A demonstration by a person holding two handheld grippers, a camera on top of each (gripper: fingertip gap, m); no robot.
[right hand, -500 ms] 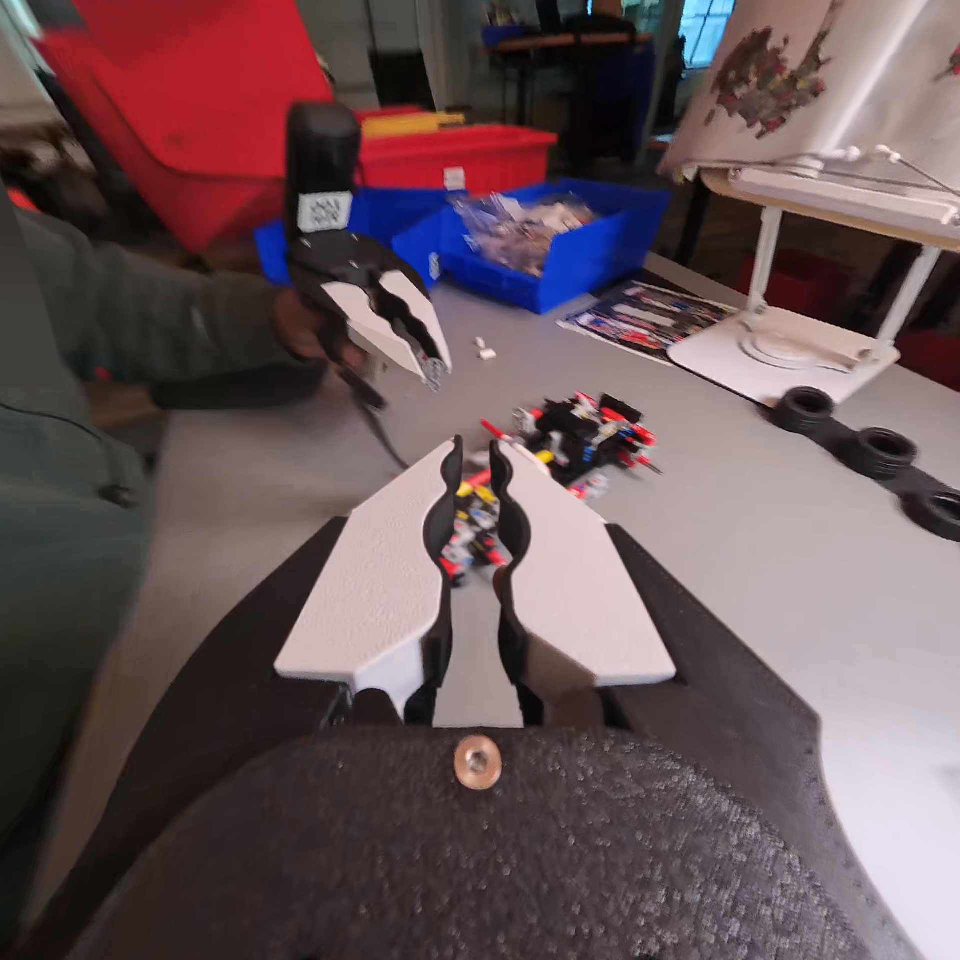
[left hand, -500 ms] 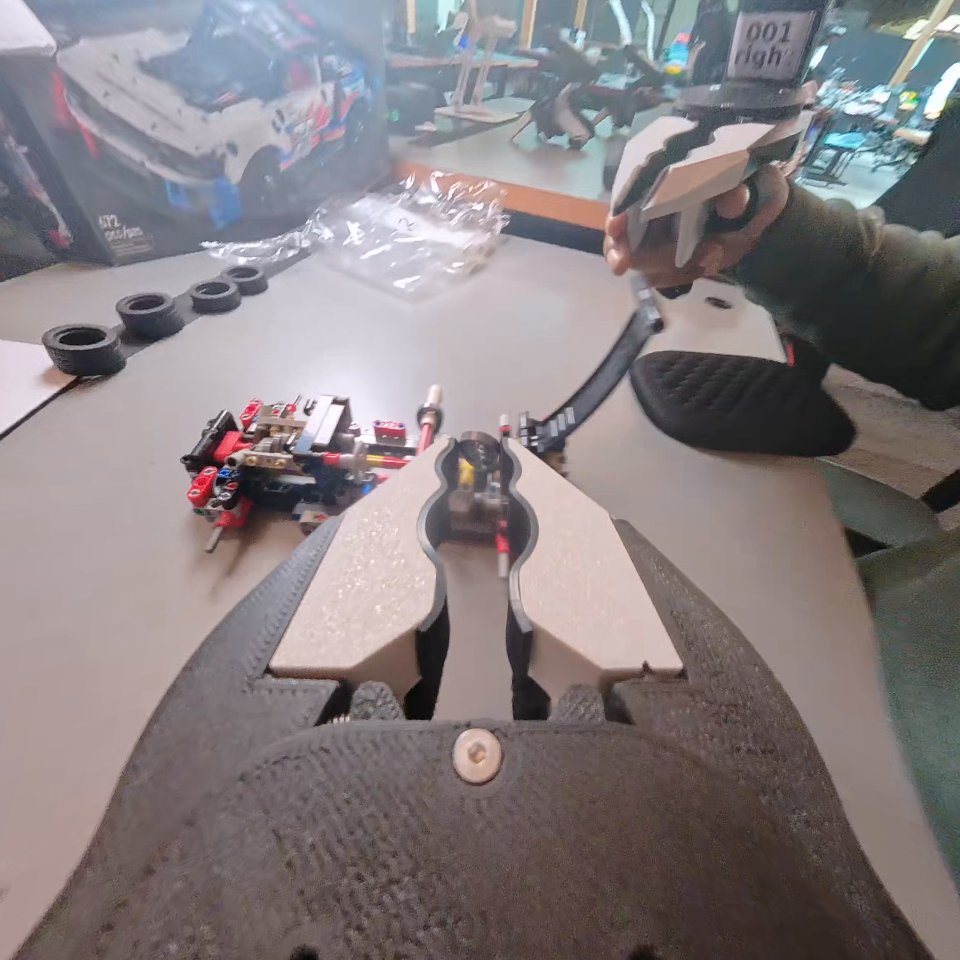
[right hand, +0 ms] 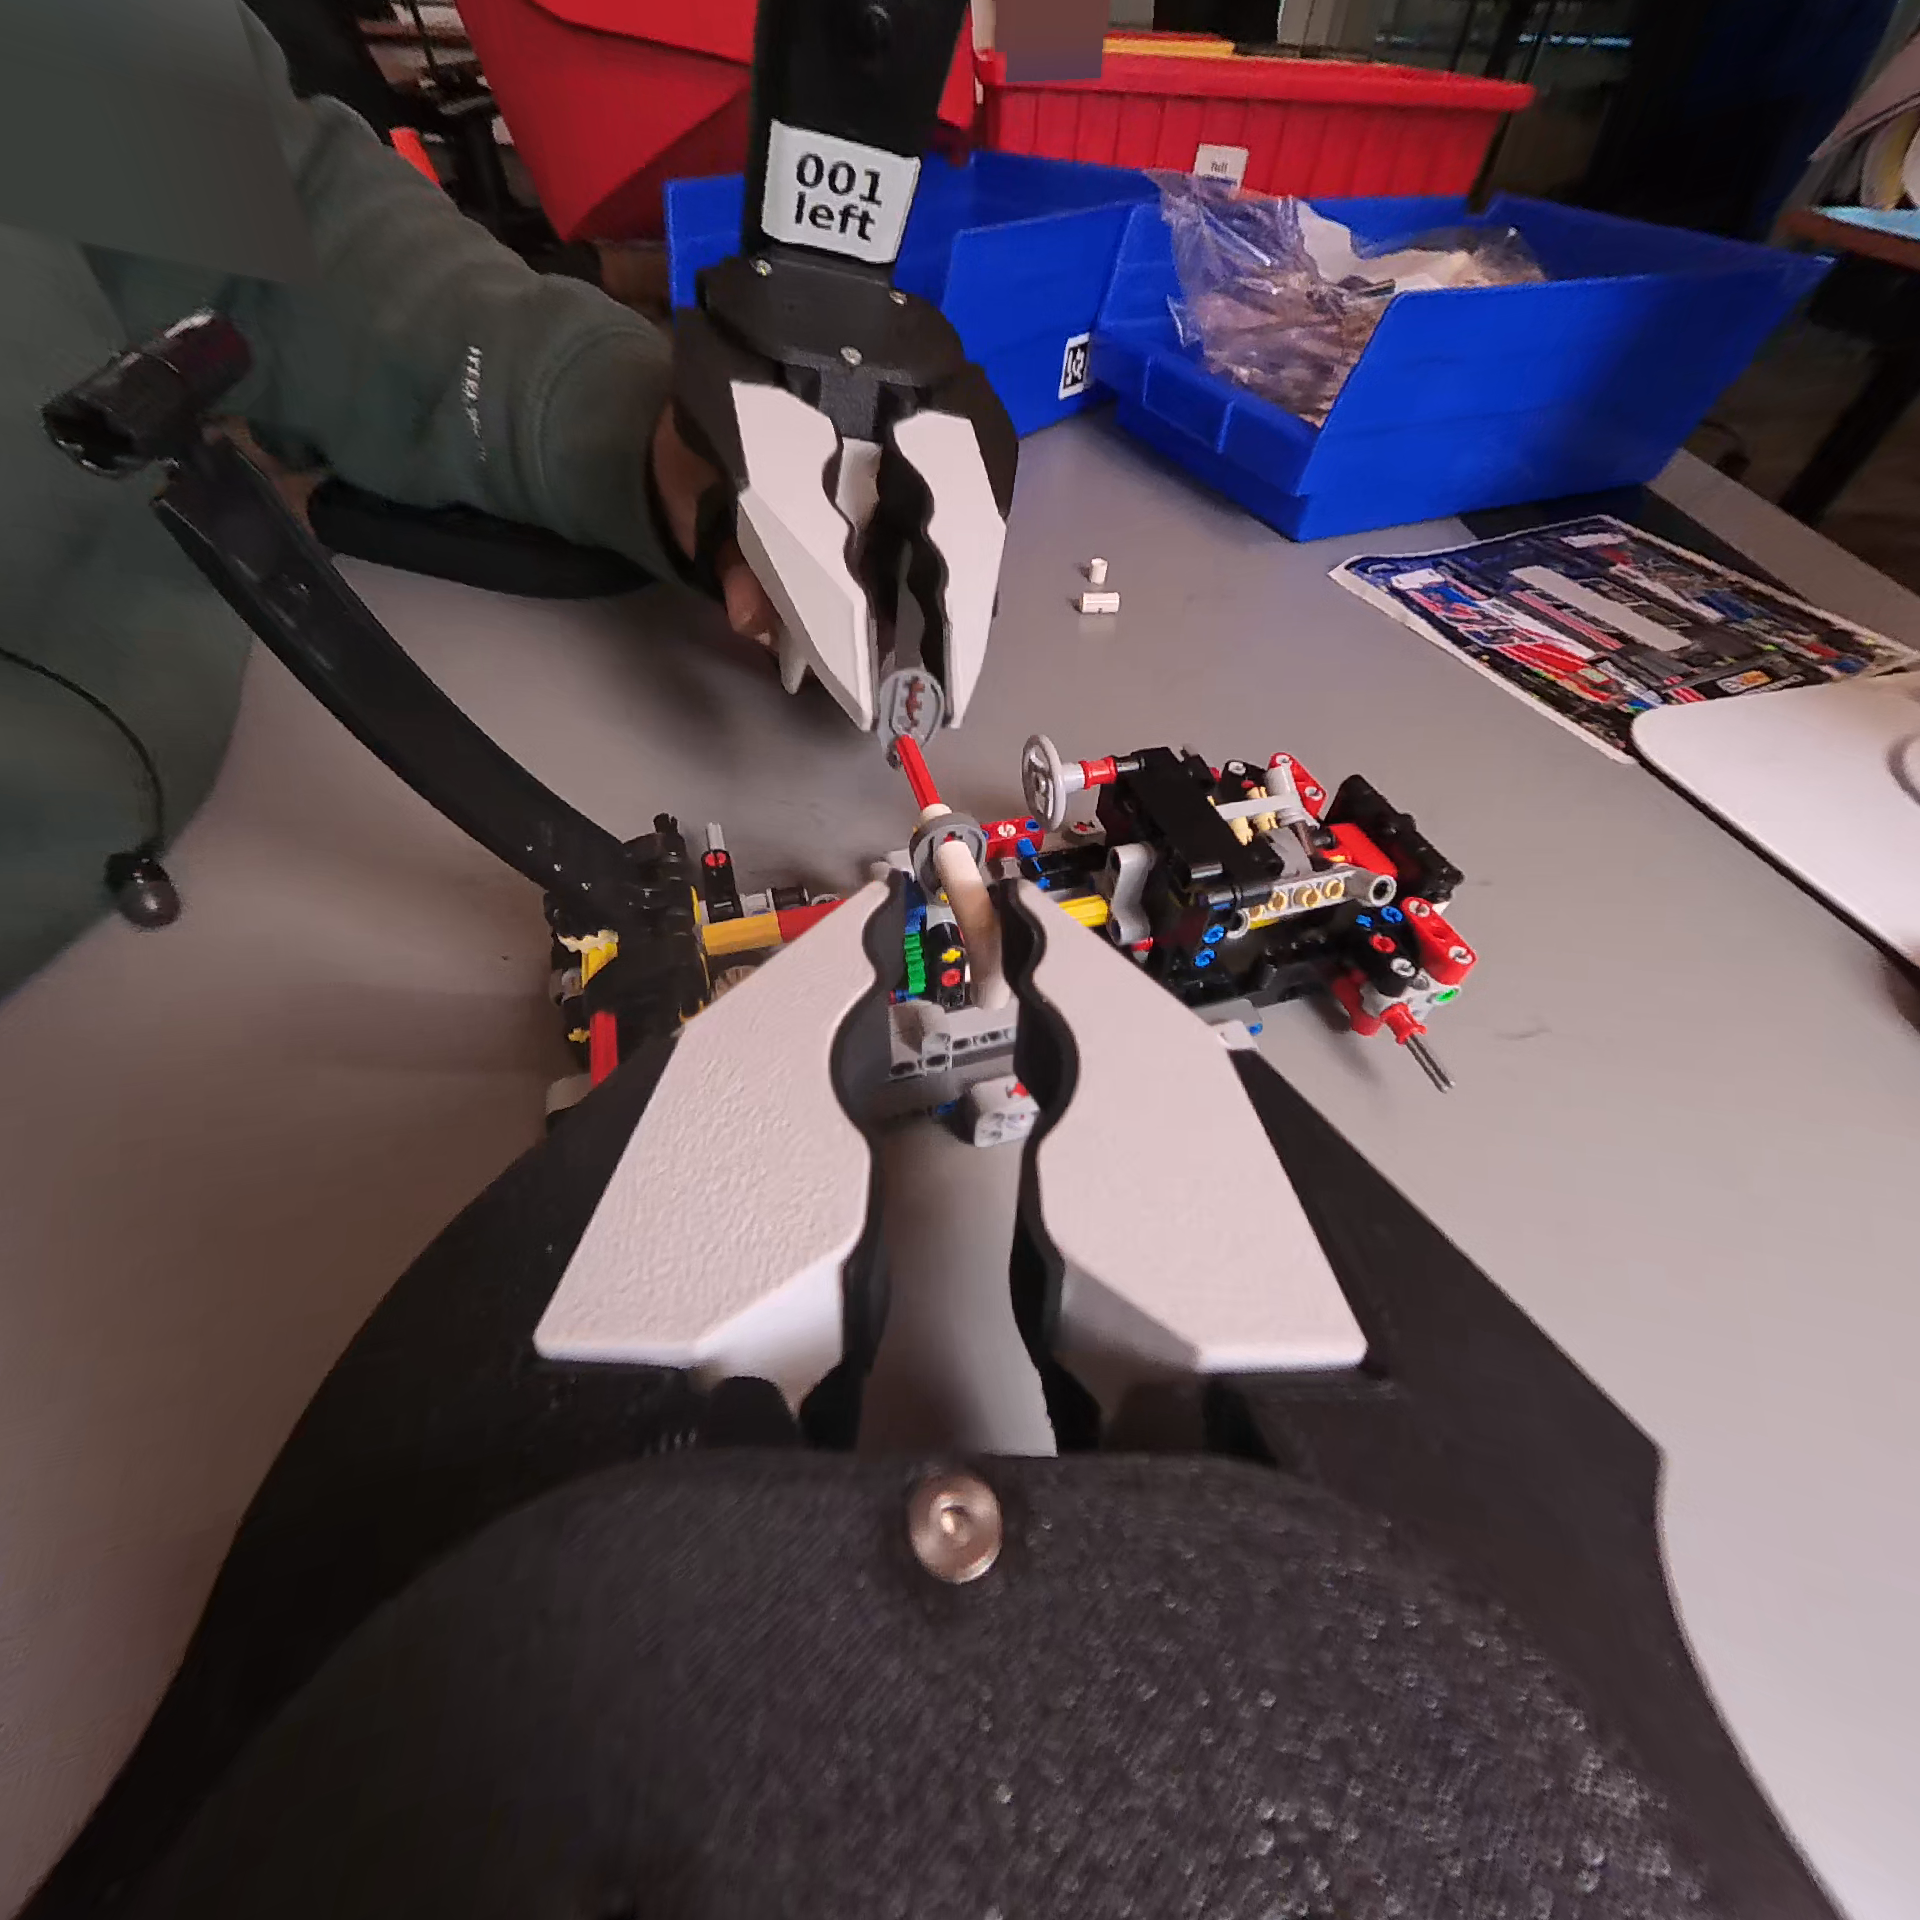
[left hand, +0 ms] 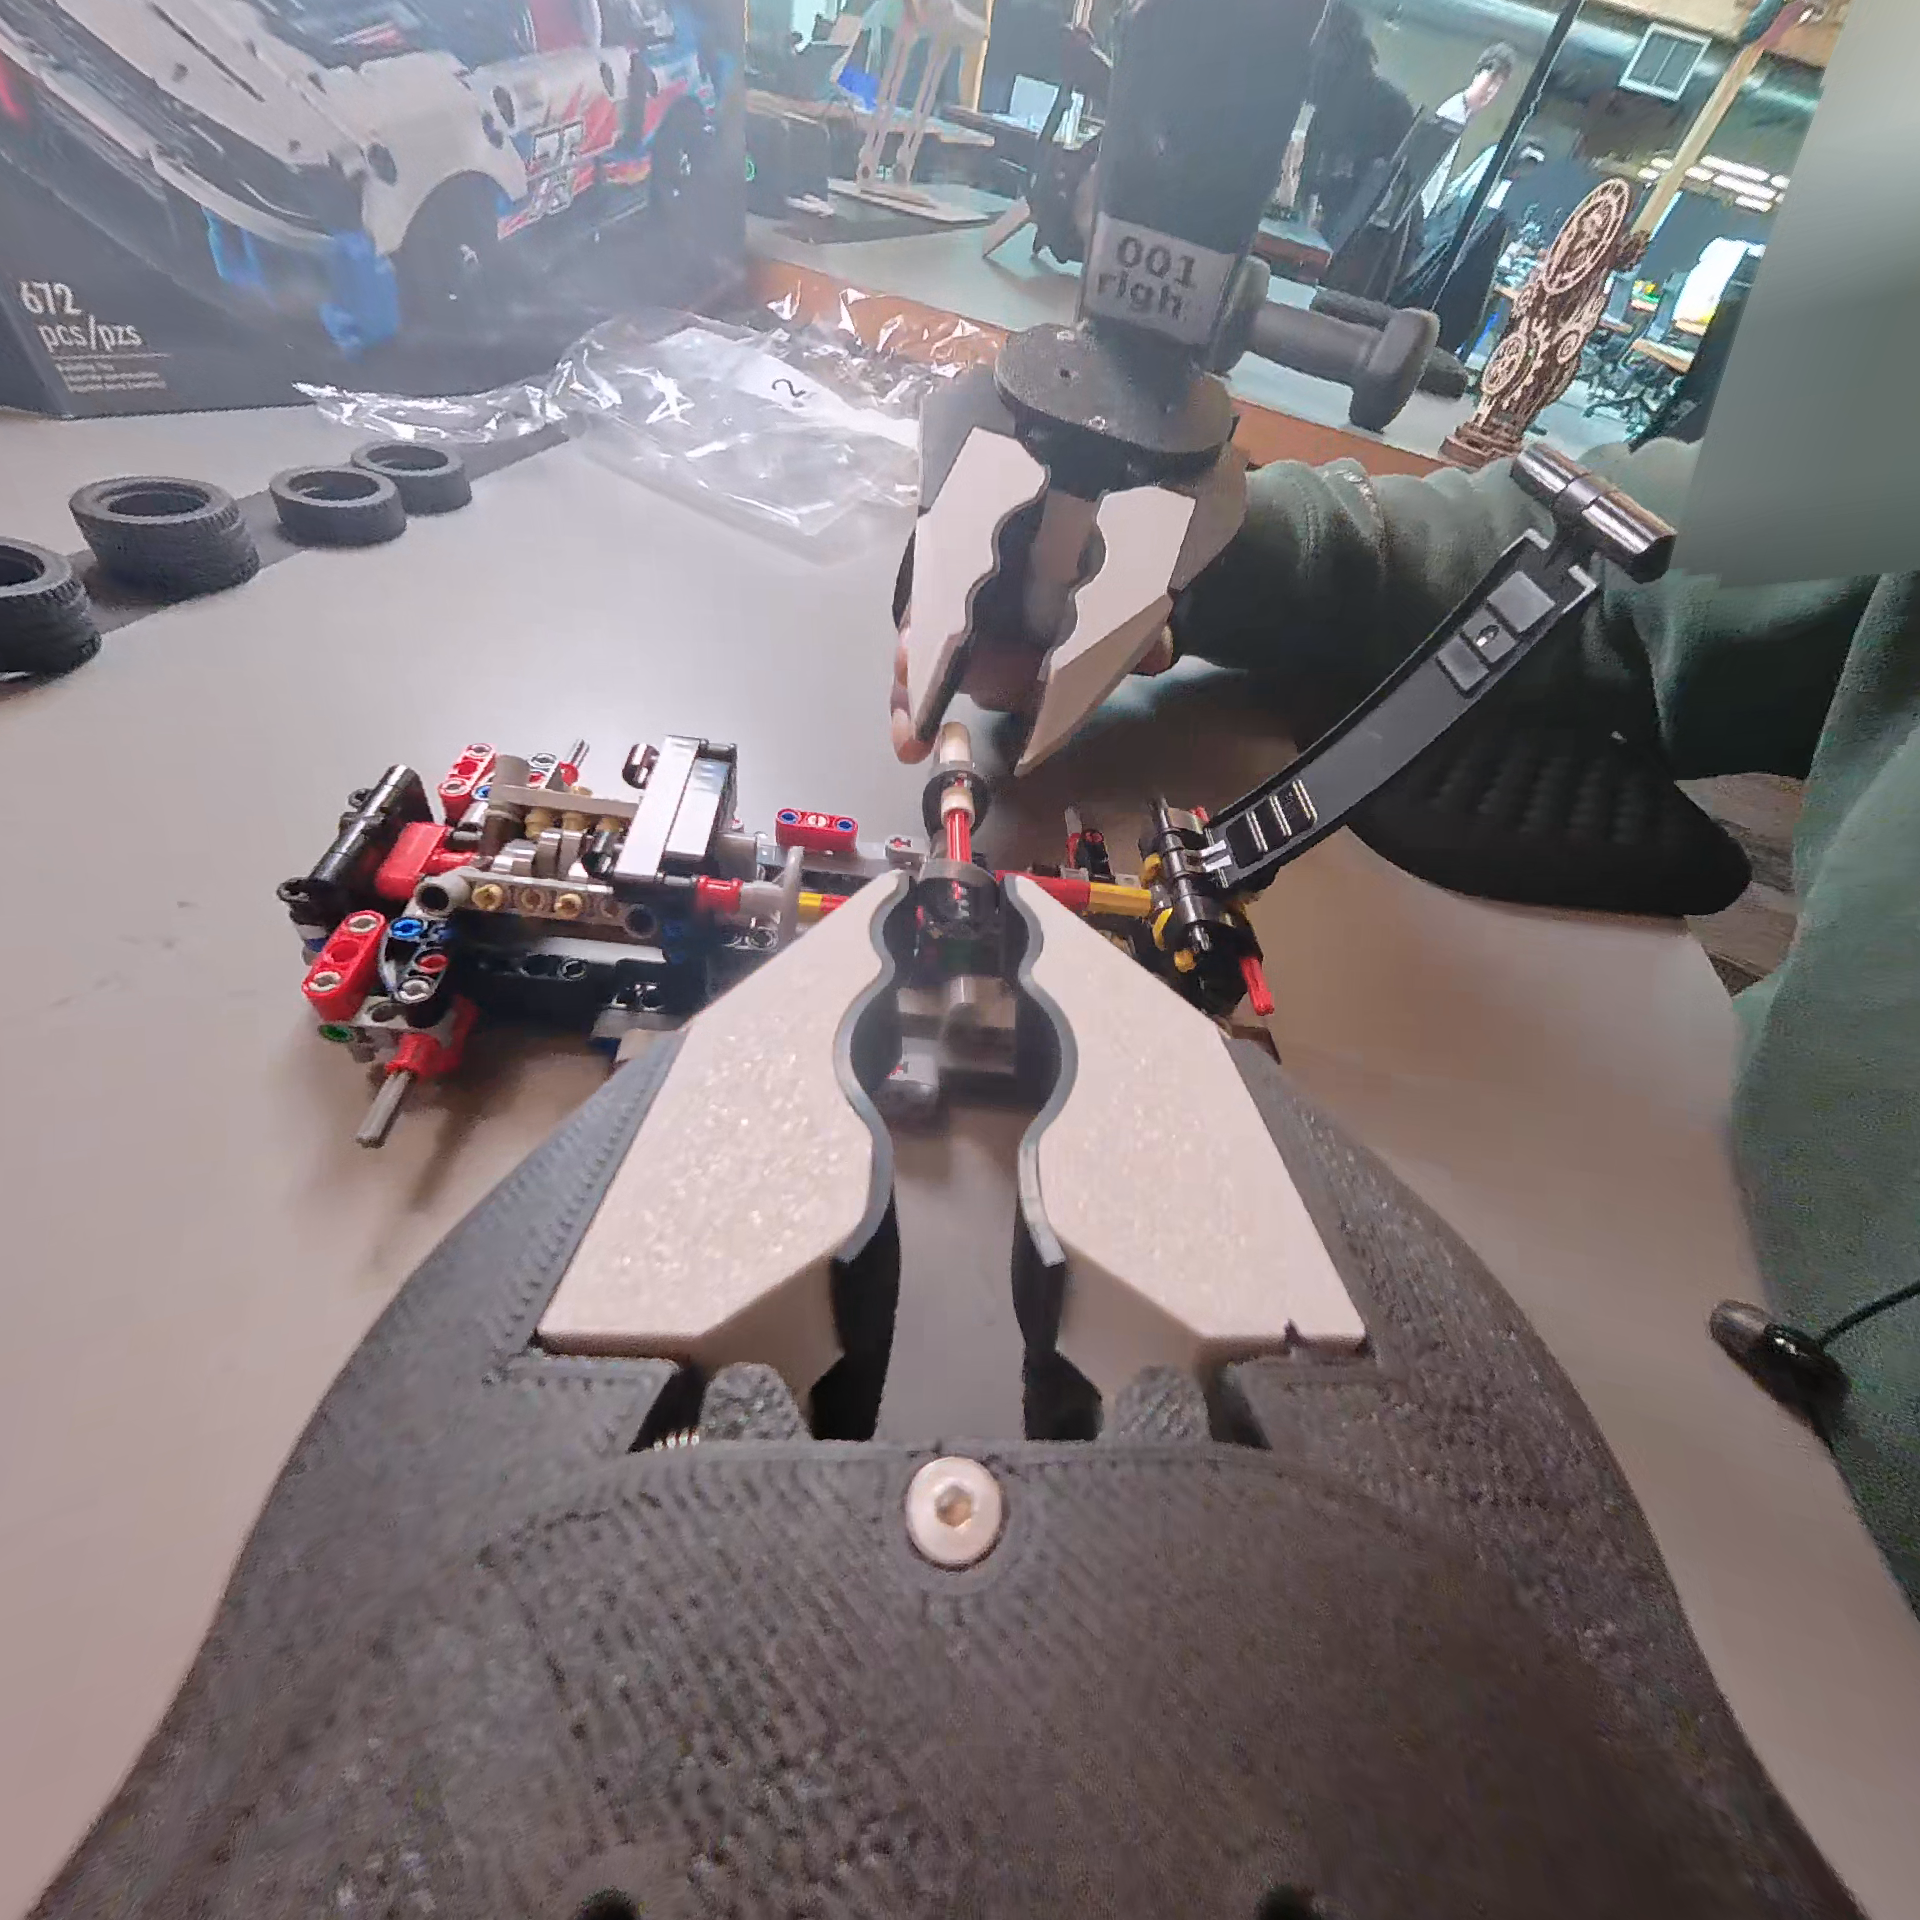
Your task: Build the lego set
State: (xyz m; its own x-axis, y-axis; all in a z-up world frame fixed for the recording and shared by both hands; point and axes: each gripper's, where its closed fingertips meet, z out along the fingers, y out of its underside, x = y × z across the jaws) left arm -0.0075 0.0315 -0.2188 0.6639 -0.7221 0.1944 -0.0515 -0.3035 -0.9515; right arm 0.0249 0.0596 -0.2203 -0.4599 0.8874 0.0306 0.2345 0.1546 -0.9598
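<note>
Right wrist view: left gripper (right hand: 914,717) pinches grey disc (right hand: 911,704) above model (right hand: 1226,883).

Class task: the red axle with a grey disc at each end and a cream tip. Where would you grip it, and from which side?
Grip the cream tip end-on, from the side facing away from the left gripper: that gripper holds the far grey disc, and the red axle between the discs is thin, with the brick chassis close beneath.
</note>
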